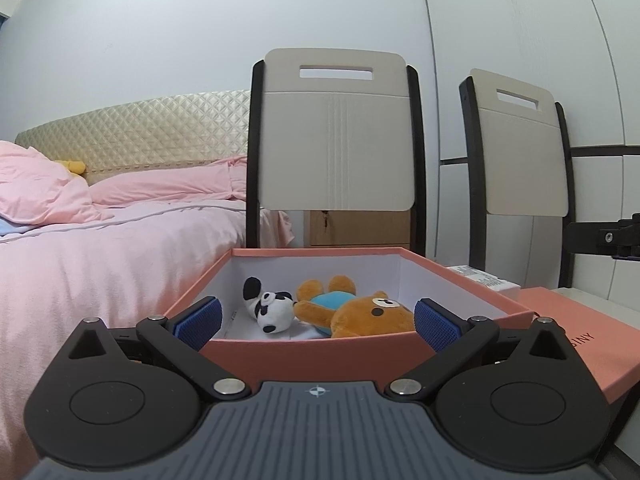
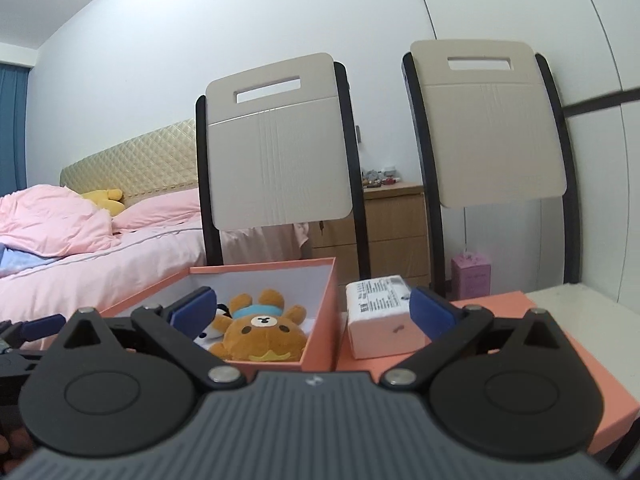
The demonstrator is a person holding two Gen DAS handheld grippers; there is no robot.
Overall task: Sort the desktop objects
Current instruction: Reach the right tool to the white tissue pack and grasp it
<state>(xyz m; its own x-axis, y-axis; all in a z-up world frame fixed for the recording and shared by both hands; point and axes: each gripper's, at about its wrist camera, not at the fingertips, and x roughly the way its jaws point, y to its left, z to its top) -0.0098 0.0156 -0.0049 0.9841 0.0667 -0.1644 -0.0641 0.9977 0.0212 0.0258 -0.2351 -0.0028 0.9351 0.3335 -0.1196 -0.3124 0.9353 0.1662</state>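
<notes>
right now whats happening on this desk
A person is sorting desk items with two handheld grippers. The left gripper and right gripper are both open and hold nothing. The brown bear plush and the panda plush already lie inside the open pink box. The white packet lies on the pink lid beside the box.

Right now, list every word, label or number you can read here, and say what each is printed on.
"INY": the end of a word on the pink lid; the hand-held gripper hides the letters before it.
Printed label on the white box: several lines of text, too small and blurred to read.
Pink carton on the floor: no legible print.
Nothing else carries readable text.
</notes>
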